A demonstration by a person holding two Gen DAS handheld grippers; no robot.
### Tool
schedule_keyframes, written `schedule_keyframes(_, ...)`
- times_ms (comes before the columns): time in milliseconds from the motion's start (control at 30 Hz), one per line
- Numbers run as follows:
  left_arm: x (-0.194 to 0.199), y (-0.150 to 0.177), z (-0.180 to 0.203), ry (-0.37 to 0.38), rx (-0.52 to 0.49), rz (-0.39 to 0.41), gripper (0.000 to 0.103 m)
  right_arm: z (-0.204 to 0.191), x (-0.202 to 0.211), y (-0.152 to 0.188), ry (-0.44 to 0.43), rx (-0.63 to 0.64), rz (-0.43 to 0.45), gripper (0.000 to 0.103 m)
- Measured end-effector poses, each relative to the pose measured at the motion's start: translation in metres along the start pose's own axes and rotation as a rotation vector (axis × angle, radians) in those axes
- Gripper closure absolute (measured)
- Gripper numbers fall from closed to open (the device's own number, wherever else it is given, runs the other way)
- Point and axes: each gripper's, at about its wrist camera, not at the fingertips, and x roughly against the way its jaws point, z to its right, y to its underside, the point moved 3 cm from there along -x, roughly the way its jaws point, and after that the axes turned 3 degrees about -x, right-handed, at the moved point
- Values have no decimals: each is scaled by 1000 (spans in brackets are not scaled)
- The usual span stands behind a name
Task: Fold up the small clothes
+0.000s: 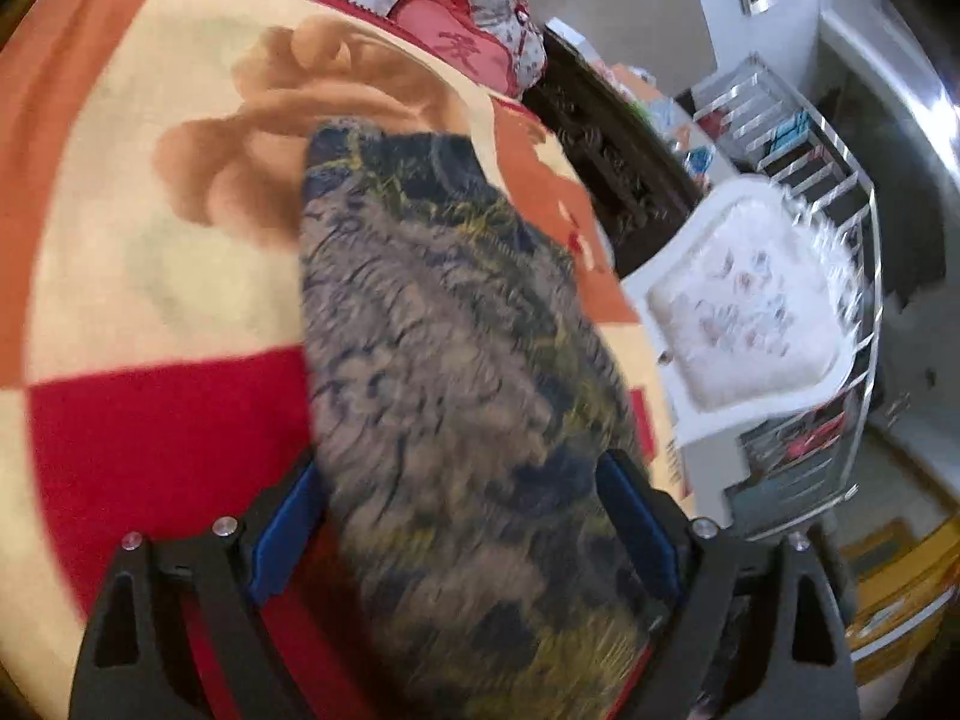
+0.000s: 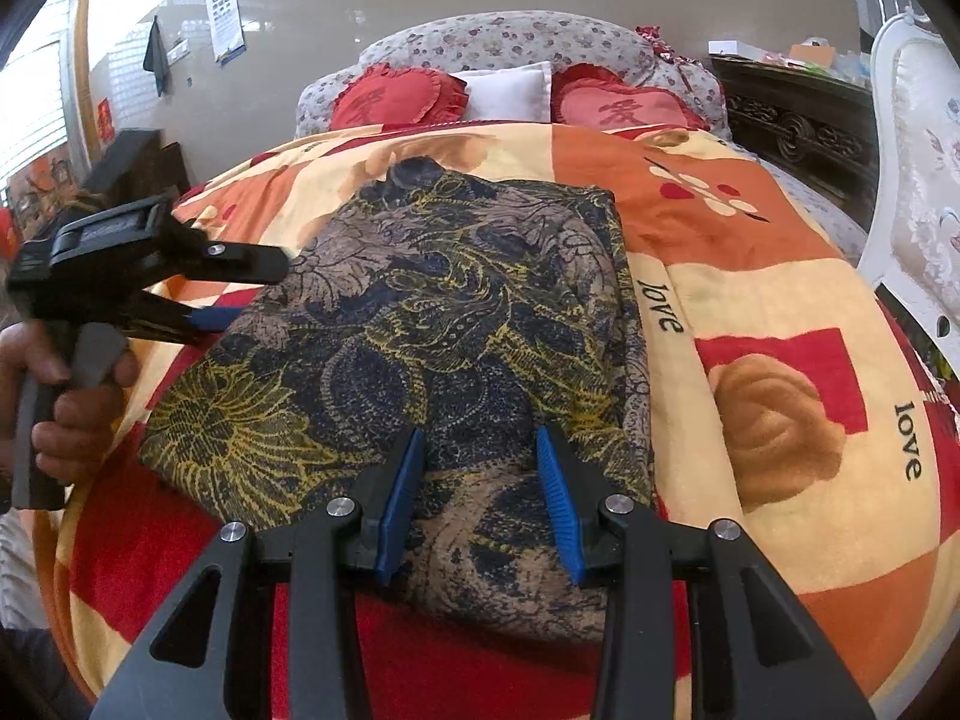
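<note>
While the cloth (image 2: 420, 312) runs lengthwise away, the right gripper (image 2: 480, 474) pinches its near edge; the left gripper (image 2: 237, 291) gapes wide beside it.

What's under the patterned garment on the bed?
The patterned garment lies folded on the orange, cream and red blanket, which shows on all sides of it. Whatever lies directly beneath the cloth, or between its layers, is covered and cannot be seen.
</note>
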Motion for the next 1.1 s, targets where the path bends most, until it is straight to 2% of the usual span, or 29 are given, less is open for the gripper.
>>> schedule_keyframes(100, -1, -17, -14, 94, 155, 40, 13, 0, 0, 1, 2, -5, 5, 57)
schedule_keyframes(167, -4, -20, -20, 104, 229, 29, 40, 0, 1, 1, 10, -13, 14, 57)
schedule_keyframes(200, -7, -19, -21, 94, 244, 9, 75, -1, 1, 1, 19, -11, 16, 57)
schedule_keyframes(233, -10, -18, -22, 70, 252, -14, 80, -3, 3, -2, 32, -1, 9, 57)
schedule_keyframes(300, -7, -16, -22, 35, 235, -4, 81, -1, 8, -15, 7, -33, -33, 56)
schedule_keyframes(333, -4, -16, -19, 19, 215, 5, 83, 4, 15, -25, -35, -68, -15, 56)
schedule_keyframes(400, 7, -19, -13, -27, 167, 36, 87, 26, 31, -48, -57, -161, 85, 56)
schedule_keyframes(467, 23, -22, -11, -56, 145, 58, 88, 49, 31, -64, -32, -247, 104, 41)
schedule_keyframes(533, 38, -24, -18, -110, 129, 66, 88, 69, 20, -73, -12, -300, 66, 39)
schedule_keyframes(633, 57, -26, -37, -173, 137, 57, 88, 83, -3, -77, -95, -352, -3, 39)
schedule_keyframes(667, 56, -25, -44, -174, 142, 32, 87, 83, -9, -76, -117, -361, -18, 39)
schedule_keyframes(733, 50, -25, -47, -200, 138, -2, 79, 76, -26, -76, -201, -365, -53, 39)
schedule_keyframes(800, 46, -24, -45, -235, 127, -2, 75, 67, -48, -78, -274, -370, -95, 39)
schedule_keyframes(933, 41, -28, -45, -241, 149, 26, 54, 55, -89, -81, -341, -396, -176, 39)
schedule_keyframes(1000, 39, -30, -47, -245, 151, 36, 52, 53, -98, -81, -348, -412, -189, 39)
schedule_keyframes(1067, 36, -35, -49, -249, 167, 58, 54, 49, -104, -84, -383, -417, -181, 39)
schedule_keyframes(1100, 34, -37, -50, -255, 180, 66, 72, 46, -109, -85, -423, -426, -205, 39)
